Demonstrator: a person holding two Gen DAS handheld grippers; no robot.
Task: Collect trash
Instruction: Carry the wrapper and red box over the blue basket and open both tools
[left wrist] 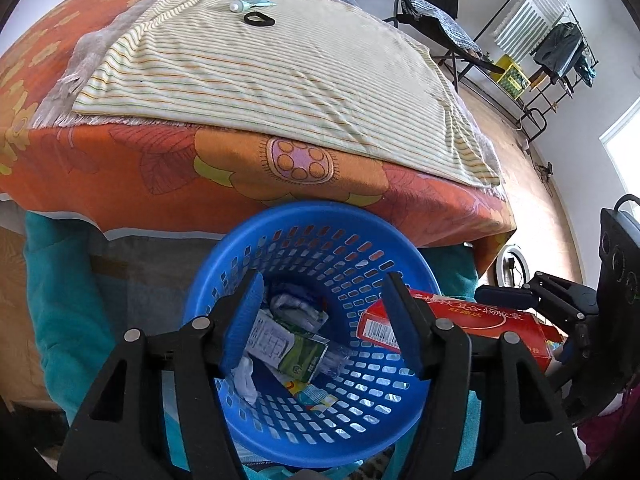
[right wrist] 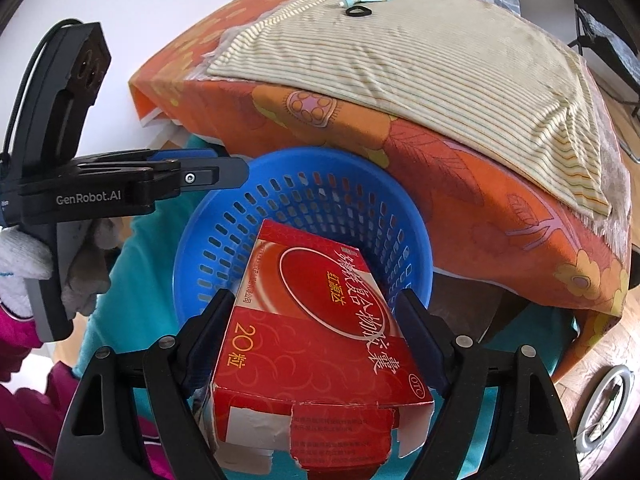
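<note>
A blue perforated basket (left wrist: 320,320) sits on the floor against the foot of a bed (left wrist: 120,168), which is covered by an orange floral sheet with a cream striped cloth (left wrist: 280,72) spread over its top. The left gripper (left wrist: 324,320) points down into the basket, its blue-padded fingers (left wrist: 244,320) spread apart with nothing between them; the pads touch none of the rubbish below. Inside the basket lie a crushed green-and-white carton (left wrist: 296,350), crumpled white paper (left wrist: 296,306), another white scrap (left wrist: 246,376) lower down and a colourful wrapper (left wrist: 316,394) at the bottom. The right gripper (right wrist: 316,320) hangs over the right side of the same basket (right wrist: 320,200) and holds a red medicine box (right wrist: 320,340) with gold and white lettering, its torn flap end toward the camera and its far end tilted down over the basket's opening. The fingers (right wrist: 210,328) of that gripper stand wide on either side of the box, flanking its long edges; whether the pads are pressing firmly on the card cannot be told for sure, though the box stays up between them above the basket. In the left wrist view the same box (left wrist: 460,328) pokes in over the basket rim from the right. In the right wrist view the left gripper (right wrist: 236,170) reaches in from the left, held by a hand in a white knitted glove (right wrist: 24,264) with a magenta sleeve below it. Far up on the striped cloth lie a small pale tube (left wrist: 252,5) and a black hair tie (left wrist: 259,19), just beside each other and well apart from the basket.
</note>
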